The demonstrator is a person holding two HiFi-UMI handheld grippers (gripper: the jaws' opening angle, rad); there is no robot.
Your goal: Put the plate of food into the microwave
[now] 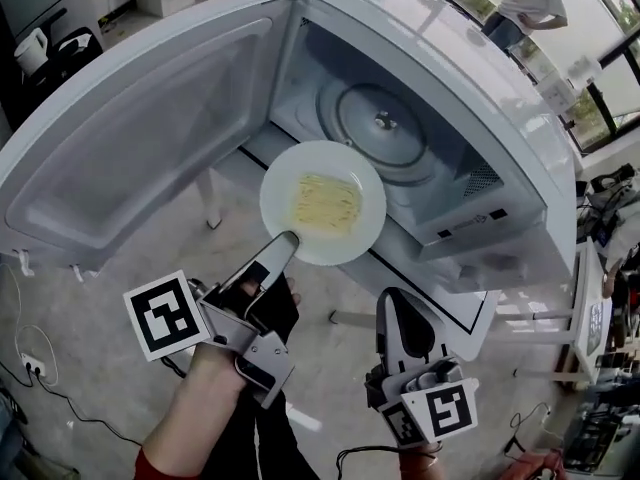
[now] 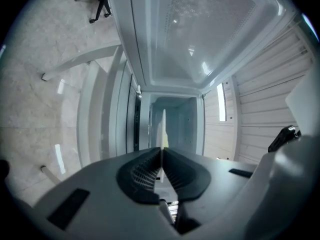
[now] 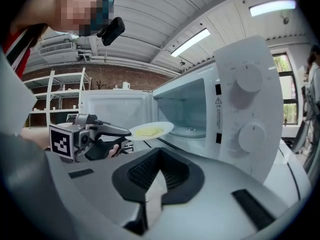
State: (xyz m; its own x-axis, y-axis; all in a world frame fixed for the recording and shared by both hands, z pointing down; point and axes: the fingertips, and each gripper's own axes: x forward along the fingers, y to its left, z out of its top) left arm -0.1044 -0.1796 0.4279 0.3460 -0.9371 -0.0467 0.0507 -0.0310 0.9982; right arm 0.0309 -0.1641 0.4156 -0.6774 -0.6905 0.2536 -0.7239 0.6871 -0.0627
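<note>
A white plate (image 1: pixel 323 202) with flat yellow food (image 1: pixel 325 203) hangs level in front of the open microwave (image 1: pixel 480 118), partly over its doorway. My left gripper (image 1: pixel 285 240) is shut on the plate's near rim. In the left gripper view the plate (image 2: pixel 163 126) shows edge-on, pinched between the pads, with the cavity (image 2: pixel 177 124) straight ahead. The glass turntable (image 1: pixel 385 128) inside is bare. My right gripper (image 1: pixel 398 303) hangs lower right, below the microwave's front, shut on nothing. From the right gripper (image 3: pixel 159 151) view the plate (image 3: pixel 151 130) sits left of the control panel (image 3: pixel 247 109).
The microwave door (image 1: pixel 130 158) is swung wide to the left, beside the left gripper. White table legs (image 1: pixel 212 203) stand below on a pale floor. A person (image 1: pixel 525 3) stands far behind at the upper right. Cables (image 1: pixel 40 378) lie on the floor at the left.
</note>
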